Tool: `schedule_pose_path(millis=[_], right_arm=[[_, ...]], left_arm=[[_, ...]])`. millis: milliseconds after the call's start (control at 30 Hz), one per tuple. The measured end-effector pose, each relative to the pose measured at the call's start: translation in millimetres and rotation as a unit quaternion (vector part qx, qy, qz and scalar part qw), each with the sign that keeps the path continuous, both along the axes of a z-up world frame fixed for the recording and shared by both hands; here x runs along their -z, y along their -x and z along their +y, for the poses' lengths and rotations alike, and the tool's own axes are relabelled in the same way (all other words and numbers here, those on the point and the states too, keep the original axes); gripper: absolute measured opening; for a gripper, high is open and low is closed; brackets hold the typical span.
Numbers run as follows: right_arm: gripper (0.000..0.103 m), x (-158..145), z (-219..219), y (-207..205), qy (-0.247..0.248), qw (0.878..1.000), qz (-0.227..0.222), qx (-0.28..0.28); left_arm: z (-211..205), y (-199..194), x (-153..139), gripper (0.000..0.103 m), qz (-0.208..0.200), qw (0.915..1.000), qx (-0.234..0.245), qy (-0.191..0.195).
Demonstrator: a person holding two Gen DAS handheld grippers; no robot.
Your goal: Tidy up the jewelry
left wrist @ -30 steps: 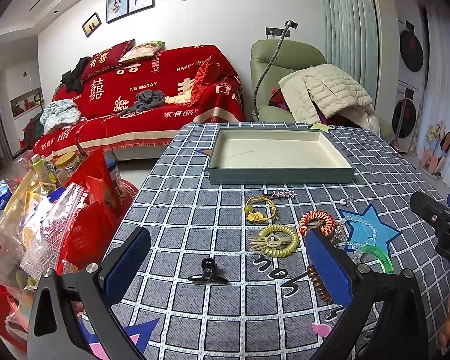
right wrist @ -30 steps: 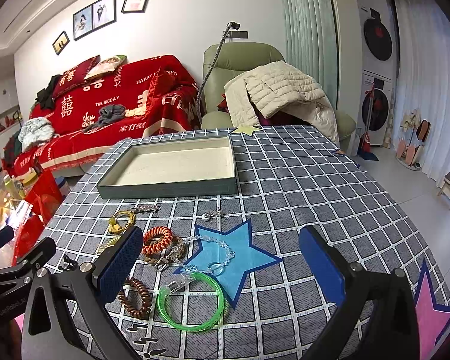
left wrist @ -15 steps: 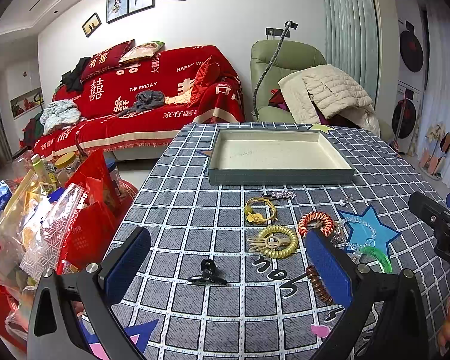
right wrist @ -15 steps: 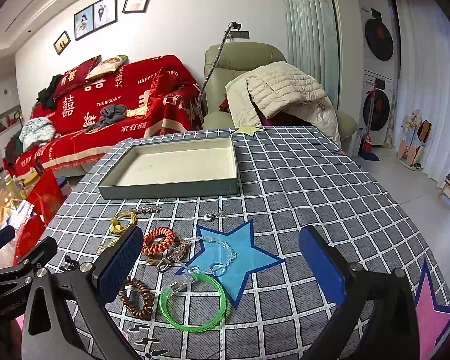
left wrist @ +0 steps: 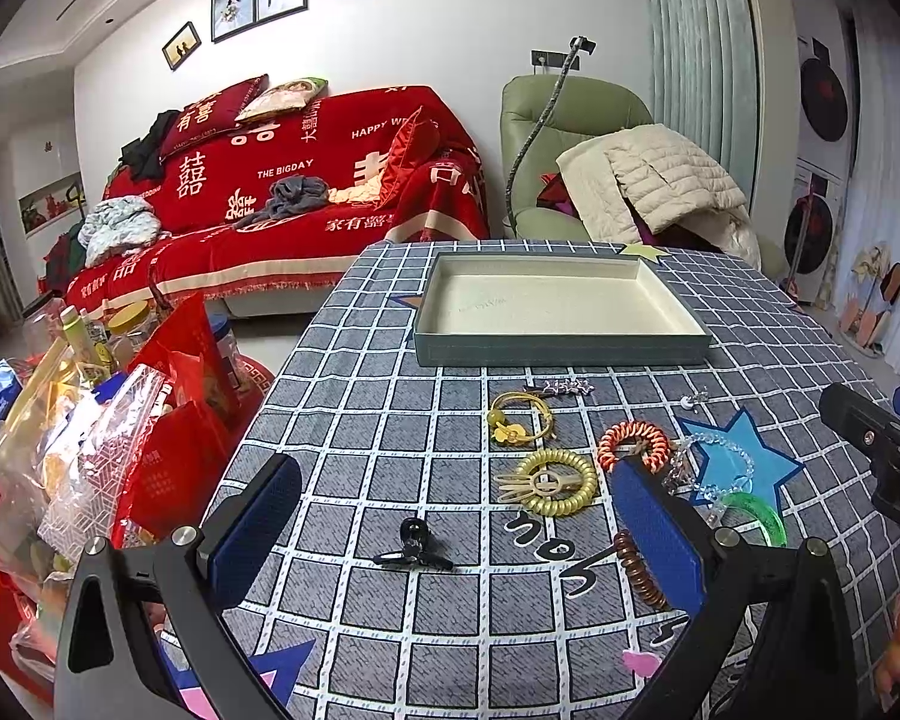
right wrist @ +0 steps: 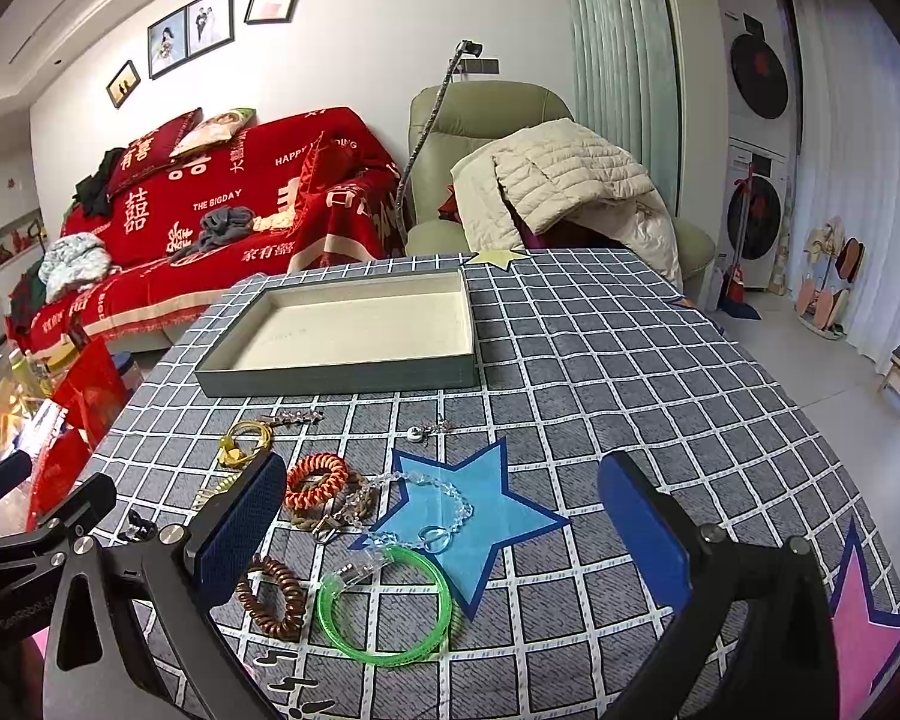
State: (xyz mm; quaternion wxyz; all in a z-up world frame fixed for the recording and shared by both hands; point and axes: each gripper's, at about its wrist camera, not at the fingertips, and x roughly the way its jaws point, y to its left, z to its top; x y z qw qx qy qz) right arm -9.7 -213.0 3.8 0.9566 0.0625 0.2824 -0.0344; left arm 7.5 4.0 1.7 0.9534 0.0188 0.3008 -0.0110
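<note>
Checked grey tablecloth [left wrist: 390, 420] under both your grippers, red-draped sofa [left wrist: 282, 192] behind.

Left wrist view: your left gripper [left wrist: 456, 531] hangs spread wide and empty over the cloth, with the small black hair clip [left wrist: 413, 546] lying between its blue pads [left wrist: 255, 525]. At 12 o'clock sits the shallow grey tray with cream lining [left wrist: 561, 354], nothing in it. Between tray and gripper lie the gold bangle with a flower charm [left wrist: 519, 417], the yellow spiral hair tie [left wrist: 555, 483] and the orange coiled hair tie [left wrist: 633, 444]. Right wrist view: your right gripper [right wrist: 444, 531] is also spread and holds nothing. Between its fingers at 6 o'clock lies the translucent green bangle [right wrist: 385, 606], with the clear bead bracelet [right wrist: 432, 504] on a blue star just beyond it. The brown spiral hair tie [right wrist: 270, 597] lies beside the left pad.
</note>
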Motion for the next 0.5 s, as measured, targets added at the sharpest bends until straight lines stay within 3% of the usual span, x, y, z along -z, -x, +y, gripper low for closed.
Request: schedule_pose_path(millis=[500], right_arm=[[0.103, -0.6, 0.4, -0.4, 0.001, 1.0, 0.001, 0.001]], left_arm=[[2.5, -3.7, 2.4, 0.103, 0.002, 1.0, -0.003, -0.002]])
